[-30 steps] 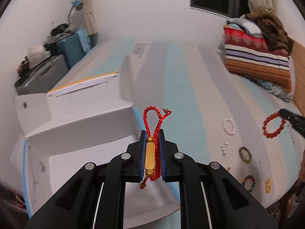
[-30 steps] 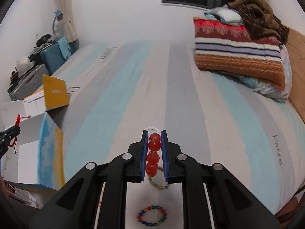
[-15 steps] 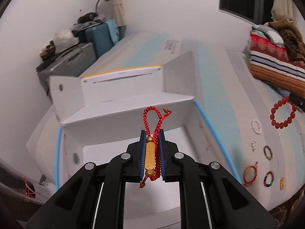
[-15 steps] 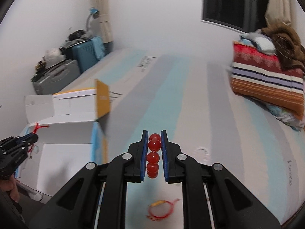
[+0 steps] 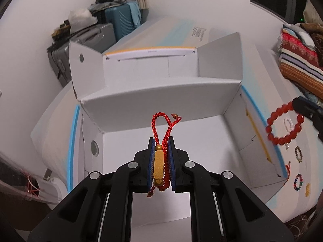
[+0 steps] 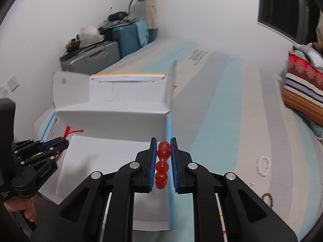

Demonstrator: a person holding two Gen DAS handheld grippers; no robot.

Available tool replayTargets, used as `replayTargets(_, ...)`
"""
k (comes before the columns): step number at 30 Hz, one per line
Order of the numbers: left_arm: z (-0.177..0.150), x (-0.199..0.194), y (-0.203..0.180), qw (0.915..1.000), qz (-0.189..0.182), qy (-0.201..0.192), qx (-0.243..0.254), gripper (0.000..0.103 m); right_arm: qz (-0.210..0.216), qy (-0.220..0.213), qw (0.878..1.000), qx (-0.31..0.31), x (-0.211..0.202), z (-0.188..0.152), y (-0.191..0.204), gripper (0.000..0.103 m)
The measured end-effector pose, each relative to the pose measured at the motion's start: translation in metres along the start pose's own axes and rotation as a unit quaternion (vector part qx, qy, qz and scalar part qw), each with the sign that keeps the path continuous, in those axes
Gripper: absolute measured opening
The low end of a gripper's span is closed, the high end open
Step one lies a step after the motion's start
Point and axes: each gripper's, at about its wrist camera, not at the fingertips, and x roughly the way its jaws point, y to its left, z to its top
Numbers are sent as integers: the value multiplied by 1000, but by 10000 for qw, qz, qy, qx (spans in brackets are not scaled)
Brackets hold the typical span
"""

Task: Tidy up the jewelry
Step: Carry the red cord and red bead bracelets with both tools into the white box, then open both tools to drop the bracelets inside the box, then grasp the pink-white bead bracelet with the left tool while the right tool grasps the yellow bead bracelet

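Left wrist view: the left claw (image 5: pixel 161 161) is clenched on a red cord bracelet (image 5: pixel 161 141), hanging directly over the open white box (image 5: pixel 161 104).

Right wrist view: the right claw (image 6: pixel 163 163) grips a red bead bracelet (image 6: pixel 162 165) above the box's right wall, so the left claw is better placed to drop first.

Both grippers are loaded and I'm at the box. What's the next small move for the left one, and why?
Probably lower the left gripper a little into the white box and open it. It is shut on the red cord bracelet directly over the box's open floor, so a short drop should land it inside. The right gripper, shut on the red bead bracelet, sits at the box's blue edge.
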Motion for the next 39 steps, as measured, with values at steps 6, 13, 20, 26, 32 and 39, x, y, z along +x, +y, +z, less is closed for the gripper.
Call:
replayTargets(6, -6, 31, 2, 9989, -41, 456, -85, 12, 83, 442, 9989, -120, 34, -16, 22, 13)
replayTargets(13, -16, 54, -1, 9971, -49, 762, -16, 12, 39, 873, 9961, -99, 67, -35, 26, 13)
replayTargets(20, -16, 59, 2, 9969, 50, 788, -30, 15, 35, 976, 9952, -115, 77, -39, 29, 13)
replayTargets(26, -18, 56, 2, 9968, 190, 763, -113, 26, -97, 975, 9952, -82, 77, -39, 29, 14)
replayTargets(32, -17, 40, 6, 9979, 320, 517, -218, 59, -96, 749, 9971, -37, 57, -32, 25, 45)
replayTargets(39, -10, 9, -5, 9995, 216, 54, -230, 95, -350, 250, 9990, 96, 15, -32, -6, 76)
